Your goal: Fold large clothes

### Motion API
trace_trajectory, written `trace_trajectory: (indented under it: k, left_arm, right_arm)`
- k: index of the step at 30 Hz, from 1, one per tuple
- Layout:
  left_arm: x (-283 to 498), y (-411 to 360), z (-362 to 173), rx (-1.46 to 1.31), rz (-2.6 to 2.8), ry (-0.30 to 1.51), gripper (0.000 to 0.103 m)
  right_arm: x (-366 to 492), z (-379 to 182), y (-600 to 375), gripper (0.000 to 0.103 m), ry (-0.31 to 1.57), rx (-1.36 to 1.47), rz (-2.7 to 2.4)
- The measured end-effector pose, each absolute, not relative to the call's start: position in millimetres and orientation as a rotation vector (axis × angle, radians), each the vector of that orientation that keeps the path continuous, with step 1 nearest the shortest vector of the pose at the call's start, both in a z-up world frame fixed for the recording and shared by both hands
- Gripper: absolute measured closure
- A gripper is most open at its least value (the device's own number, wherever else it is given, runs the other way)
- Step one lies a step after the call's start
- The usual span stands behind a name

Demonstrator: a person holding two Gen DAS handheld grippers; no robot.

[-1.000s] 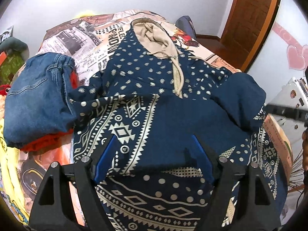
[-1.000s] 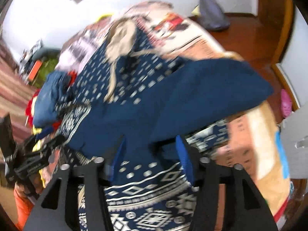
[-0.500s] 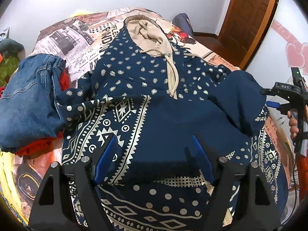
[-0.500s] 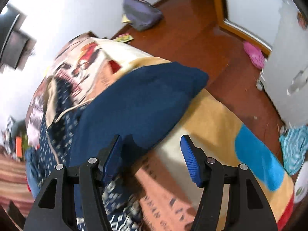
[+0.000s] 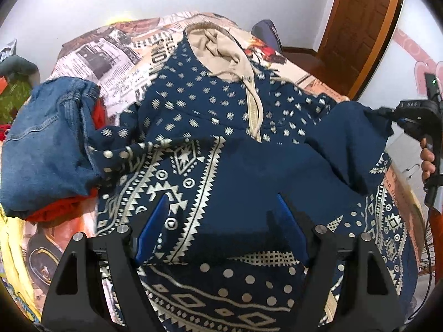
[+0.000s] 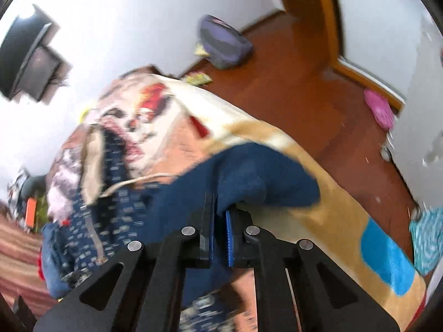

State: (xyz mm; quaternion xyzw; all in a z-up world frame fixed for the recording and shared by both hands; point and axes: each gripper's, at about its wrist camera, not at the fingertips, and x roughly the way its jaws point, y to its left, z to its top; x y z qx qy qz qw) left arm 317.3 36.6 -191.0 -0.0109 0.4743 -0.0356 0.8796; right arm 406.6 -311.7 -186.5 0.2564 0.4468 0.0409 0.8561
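Note:
A navy hoodie (image 5: 221, 127) with white patterns and a beige hood lies spread on the bed. A sleeve is folded across its front, plain navy side up. My left gripper (image 5: 221, 221) is open, its blue pads above the folded sleeve's lower edge. My right gripper (image 6: 220, 221) is shut on the plain navy cuff end (image 6: 260, 177) of the right sleeve, at the bed's right edge. It also shows in the left wrist view (image 5: 387, 113), pinching that sleeve end.
Folded blue jeans (image 5: 47, 144) lie on red and yellow clothes at the left. The bed has a printed blanket (image 5: 110, 61). A wooden door (image 5: 360, 27), red-brown floor (image 6: 318, 91), a purple bag (image 6: 224, 44) and a pink slipper (image 6: 379, 108) are to the right.
My right gripper swung from above the hoodie to the right sleeve end and shut on it. My left gripper stayed open over the folded sleeve.

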Motion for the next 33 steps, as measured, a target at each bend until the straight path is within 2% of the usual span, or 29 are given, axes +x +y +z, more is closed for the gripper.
trace_trajectory:
  k: [7,10,14,18,26,27,30,33]
  left_arm:
    - [293.1,54.8,-163.1,-0.035,-0.063,0.920,0.025]
    - [279.7,68.8,-152.1,-0.050,-0.050,0.893,0.025]
    - [263.5,87.9,-143.8,-0.078,-0.033,0.869,0.022]
    - [245.2,111.4,-143.0,-0.114,-0.012,0.861,0.021]
    - [217.9,147.6,-163.4,-0.177,0.034,0.916,0.021]
    - [214.9,150.6,-167.2,-0.180,0.041,0.925,0.021]
    - [210.4,155.9,-177.1,-0.183,0.056,0.953,0.021]
    - [211.5,157.3,-183.9,-0.184,0.063,0.970,0.021]
  right_arm:
    - [374.7,-91.5,-224.7,0.098,0.780,0.317,0.311]
    - [361.7,-64.0,-183.4,0.098,0.752,0.286,0.410]
    - [351.8,-53.8,-128.7,0.098,0.780,0.262,0.527]
    - [340.9,-73.9,-66.3,0.098,0.861,0.183,0.613]
    - [315.5,-171.8,28.5,0.097,1.144,-0.009,0.695]
    - [314.9,-180.8,33.5,0.094,1.173,-0.023,0.701]
    - [311.6,-201.9,39.5,0.093,1.282,-0.054,0.711]
    - [304.8,-208.1,32.4,0.082,1.347,-0.074,0.750]
